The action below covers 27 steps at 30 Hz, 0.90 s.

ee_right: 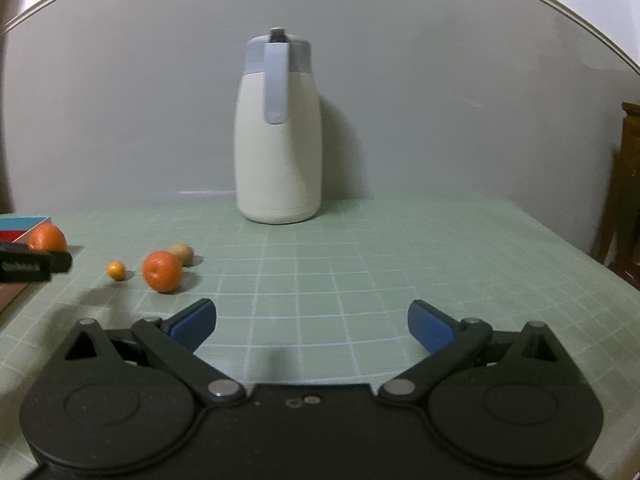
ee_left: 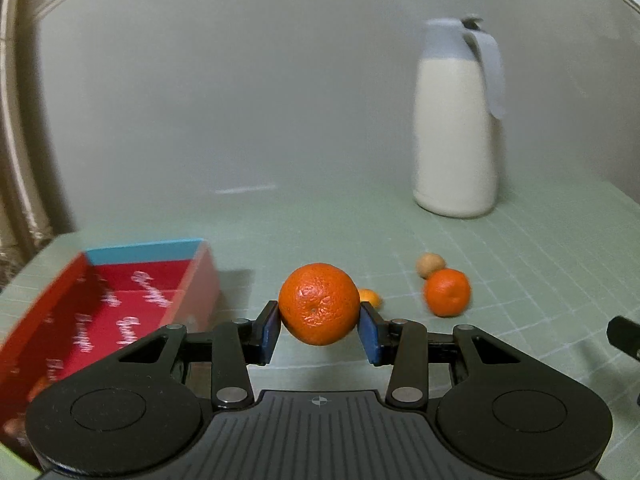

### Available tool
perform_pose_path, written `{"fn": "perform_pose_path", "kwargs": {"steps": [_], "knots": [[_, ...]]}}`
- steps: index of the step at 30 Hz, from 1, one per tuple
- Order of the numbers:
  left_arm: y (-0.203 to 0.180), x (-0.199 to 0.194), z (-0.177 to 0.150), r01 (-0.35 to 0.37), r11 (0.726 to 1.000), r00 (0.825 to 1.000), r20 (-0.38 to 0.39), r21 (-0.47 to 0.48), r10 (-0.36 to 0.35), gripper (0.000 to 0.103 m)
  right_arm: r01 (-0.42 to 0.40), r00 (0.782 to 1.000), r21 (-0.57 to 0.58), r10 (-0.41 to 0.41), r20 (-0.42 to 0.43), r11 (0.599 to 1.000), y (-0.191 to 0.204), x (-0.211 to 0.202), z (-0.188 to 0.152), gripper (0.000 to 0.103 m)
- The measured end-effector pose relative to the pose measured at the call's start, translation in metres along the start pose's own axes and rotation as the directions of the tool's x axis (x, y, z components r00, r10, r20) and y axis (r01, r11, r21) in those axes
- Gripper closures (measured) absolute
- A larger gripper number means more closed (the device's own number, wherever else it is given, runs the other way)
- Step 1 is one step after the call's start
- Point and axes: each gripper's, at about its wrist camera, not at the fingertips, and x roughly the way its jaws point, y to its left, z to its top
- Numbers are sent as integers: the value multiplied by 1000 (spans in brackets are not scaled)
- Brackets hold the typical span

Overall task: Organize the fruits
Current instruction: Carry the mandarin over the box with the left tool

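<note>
Clearly the left gripper (ee_left: 319, 326) is clenched on a large orange (ee_left: 319, 303), its blue pads (ee_left: 271, 330) pressing the fruit from either side at about its widest part, so the round skin cannot roll out; the orange hangs lifted off the green gridded table (ee_left: 500, 280), with its shadow beneath. To this gripper's left lies the red box (ee_left: 132, 304) with a blue end wall, open at the top and turned so that its mouth faces the carried fruit, which I judge to be the reason the orange is held raised and near that side: it looks bound for the box. Something orange shows dimly in the box's near corner, though it is too blurred to name. Ahead and to the right of the held fruit, a second orange (ee_left: 447, 292), a small brownish fruit (ee_left: 430, 265) touching or just behind it, and a tiny orange fruit (ee_left: 370, 297) half hidden by the held one sit on the table, apparently awaiting their turn. The right gripper (ee_right: 312, 326) hovers released, jaws spread wide and grasping nothing, low over the table with those loose fruits ahead to its left, probably waiting there to take one. A white jug (ee_right: 279, 152) with a grey-blue lid stands well beyond it against the wall, apart from the fruit.
</note>
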Motion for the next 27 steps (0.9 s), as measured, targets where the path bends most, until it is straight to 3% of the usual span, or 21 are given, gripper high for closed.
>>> {"fn": "perform_pose_path", "kwargs": {"steps": [6, 13, 27], "knots": [[43, -14, -1, -96, 994, 995, 27, -49, 97, 61, -34, 999, -31, 34, 3, 999, 20, -2, 2, 0], [99, -11, -15, -240, 963, 971, -17, -125, 240, 61, -78, 997, -69, 78, -2, 994, 47, -1, 2, 0], [153, 1, -35, -350, 917, 935, -133, -193, 329, 61, -171, 985, -123, 171, -13, 978, 102, 4, 6, 0]]}}
